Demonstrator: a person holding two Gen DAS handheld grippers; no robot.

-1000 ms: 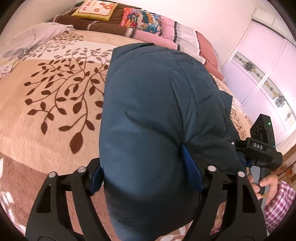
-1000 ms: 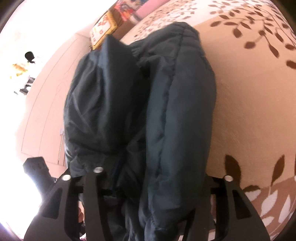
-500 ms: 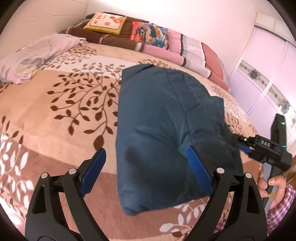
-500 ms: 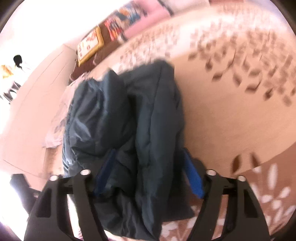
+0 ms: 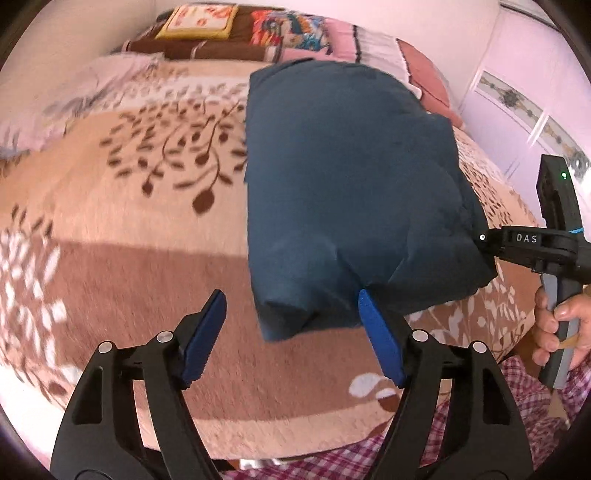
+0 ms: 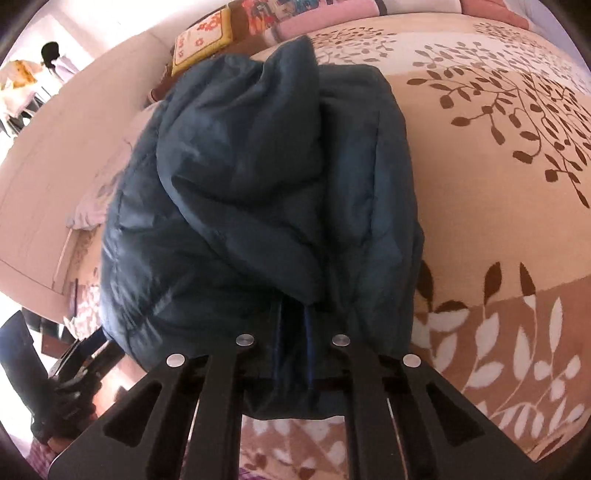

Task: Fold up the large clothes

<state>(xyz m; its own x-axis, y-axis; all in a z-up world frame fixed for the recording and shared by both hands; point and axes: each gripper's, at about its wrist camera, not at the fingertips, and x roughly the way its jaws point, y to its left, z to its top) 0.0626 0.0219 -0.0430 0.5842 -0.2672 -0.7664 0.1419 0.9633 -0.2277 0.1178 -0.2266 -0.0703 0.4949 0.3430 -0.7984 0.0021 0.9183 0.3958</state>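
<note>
A dark blue padded jacket lies folded into a thick bundle on the bed; it also fills the right wrist view. My left gripper is open and empty, just in front of the bundle's near edge. My right gripper is shut on the jacket's near edge, with fabric pinched between its blue pads. The right gripper also shows in the left wrist view at the bundle's right side, with a hand on its handle.
The bed has a beige and brown leaf-patterned blanket. Pillows and folded blankets line the far end. A pale pillow lies at far left. Wardrobe doors stand to the right. My checked clothing is at the bed's near edge.
My left gripper let go of the jacket, opened and pulled back. My right gripper opened briefly, then shut on the jacket's edge. The bundle now rests on the bed.
</note>
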